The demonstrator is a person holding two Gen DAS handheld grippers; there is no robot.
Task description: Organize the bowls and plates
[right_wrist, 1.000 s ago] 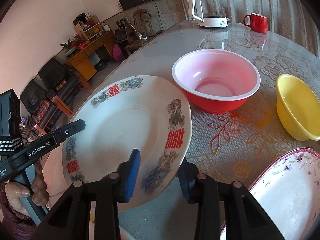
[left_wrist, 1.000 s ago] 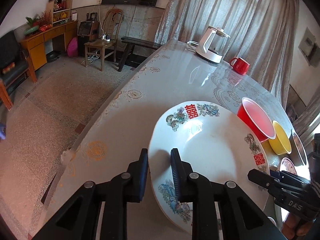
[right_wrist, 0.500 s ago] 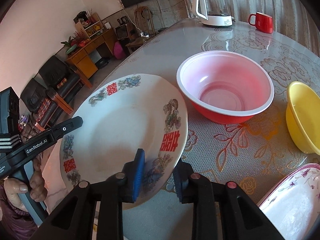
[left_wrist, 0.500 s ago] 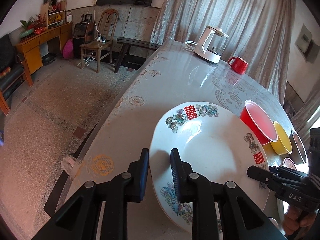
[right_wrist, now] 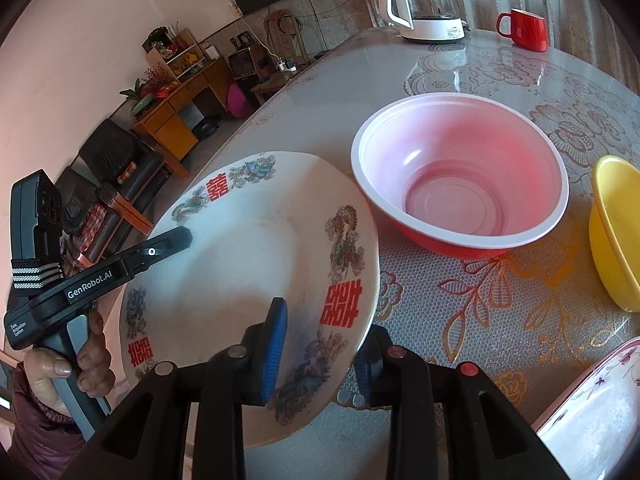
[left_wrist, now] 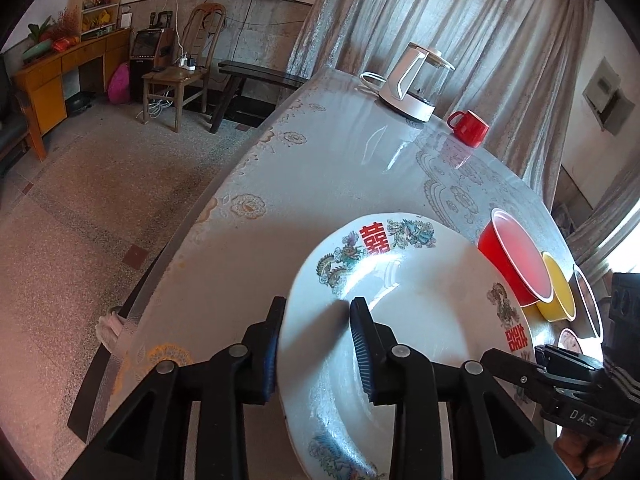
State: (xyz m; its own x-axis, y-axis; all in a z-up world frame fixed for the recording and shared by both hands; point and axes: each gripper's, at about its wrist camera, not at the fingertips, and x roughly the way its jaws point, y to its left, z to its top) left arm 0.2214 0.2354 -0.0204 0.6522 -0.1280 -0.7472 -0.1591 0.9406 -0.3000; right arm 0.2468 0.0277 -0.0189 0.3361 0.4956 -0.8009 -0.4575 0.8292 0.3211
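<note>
A white plate [left_wrist: 420, 312] [right_wrist: 248, 264] with red characters and dragon patterns is tilted above the lace-covered table [right_wrist: 500, 300], held from both sides. My left gripper [left_wrist: 318, 344] straddles its near rim. Its jaws are opening, the upper pad standing clear of the plate's face. My right gripper [right_wrist: 320, 352] clamps the opposite rim, one blue pad on top and one underneath. Those jaws are opening slightly, but the pads still press on the rim. A red bowl [right_wrist: 460, 184] sits just behind the plate. A yellow bowl [right_wrist: 616, 232] is to its right.
A floral-rimmed plate [right_wrist: 600, 412] lies at the near right. A white kettle [left_wrist: 412, 80] and a red mug [left_wrist: 470, 128] stand at the far end of the table. The table's edge [left_wrist: 192, 240] drops to the floor on the left.
The left gripper's jaws have spread wider around the plate's rim. The plate has tilted a little more and shifted slightly toward the red bowl. The right gripper has stayed on the rim.
</note>
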